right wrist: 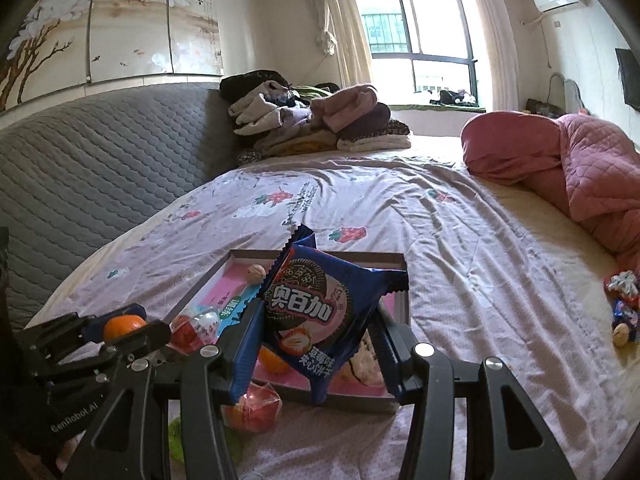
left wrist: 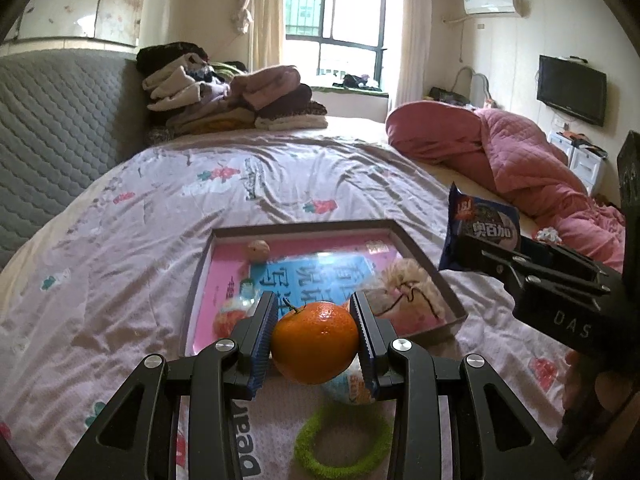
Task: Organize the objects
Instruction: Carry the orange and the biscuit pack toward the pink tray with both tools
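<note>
My left gripper (left wrist: 316, 338) is shut on an orange tangerine (left wrist: 315, 342) with a small stem, held above the near edge of a shallow grey tray (left wrist: 424, 258) on the bed. The tray's floor is a pink and blue sheet (left wrist: 232, 276); a walnut (left wrist: 258, 249) and a fluffy beige item (left wrist: 408, 284) lie in it. My right gripper (right wrist: 316, 344) is shut on a blue biscuit packet (right wrist: 316, 312), held above the same tray (right wrist: 405, 276). From the right wrist view the left gripper (right wrist: 132, 326) with the tangerine (right wrist: 124, 326) sits at lower left. The packet (left wrist: 480, 224) appears at right in the left wrist view.
A green fuzzy ring (left wrist: 344, 444) and a plastic-wrapped ball (left wrist: 348, 388) lie on the sheet below the left gripper. Wrapped red fruit (right wrist: 252, 406) lies before the tray. Small snacks (right wrist: 624, 312) sit at far right. A pink quilt (right wrist: 580, 168) and folded clothes (right wrist: 316, 120) lie behind.
</note>
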{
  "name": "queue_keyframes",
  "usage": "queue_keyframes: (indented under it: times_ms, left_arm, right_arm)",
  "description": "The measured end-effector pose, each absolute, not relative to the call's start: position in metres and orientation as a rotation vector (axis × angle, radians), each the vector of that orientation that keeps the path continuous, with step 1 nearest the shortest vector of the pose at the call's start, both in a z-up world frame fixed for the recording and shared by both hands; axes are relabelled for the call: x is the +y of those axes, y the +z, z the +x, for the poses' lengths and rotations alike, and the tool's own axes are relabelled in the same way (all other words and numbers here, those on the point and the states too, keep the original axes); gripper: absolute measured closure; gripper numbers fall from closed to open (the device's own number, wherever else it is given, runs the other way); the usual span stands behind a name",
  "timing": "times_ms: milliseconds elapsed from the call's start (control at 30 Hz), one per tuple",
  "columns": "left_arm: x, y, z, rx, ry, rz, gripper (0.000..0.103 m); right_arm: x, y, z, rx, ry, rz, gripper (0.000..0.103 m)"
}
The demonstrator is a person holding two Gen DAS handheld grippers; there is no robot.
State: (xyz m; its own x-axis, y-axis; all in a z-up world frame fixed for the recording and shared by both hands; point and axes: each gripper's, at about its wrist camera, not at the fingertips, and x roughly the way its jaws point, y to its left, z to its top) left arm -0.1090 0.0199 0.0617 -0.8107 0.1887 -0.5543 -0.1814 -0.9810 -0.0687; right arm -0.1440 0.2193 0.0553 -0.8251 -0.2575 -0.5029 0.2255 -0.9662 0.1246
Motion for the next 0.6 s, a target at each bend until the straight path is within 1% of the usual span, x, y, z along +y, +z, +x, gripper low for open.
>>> queue_keyframes:
  times_ms: [200, 367, 433, 600]
  left_arm:
    - [0.025, 0.075, -0.102, -0.005, 2.823, -0.843, 0.065]
    - [0.032, 0.087, -0.098, 0.028, 2.816, -0.858, 0.065]
    - [0.034, 0.093, -0.099, 0.047, 2.824, -0.86, 0.065]
    - [0.03, 0.106, -0.098, 0.054, 2.832, -0.859, 0.065]
  right_arm:
    - [0.232, 0.072, -0.135, -0.071, -2.805, 0.763, 0.052]
    - [0.24, 0.09, -0.134, -0.096, -2.807, 0.753, 0.051]
    - [0.238, 0.098, -0.132, -0.053, -2.821, 0.741, 0.051]
    - [0.237, 0.108, -0.131, -0.029, -2.824, 0.745, 0.051]
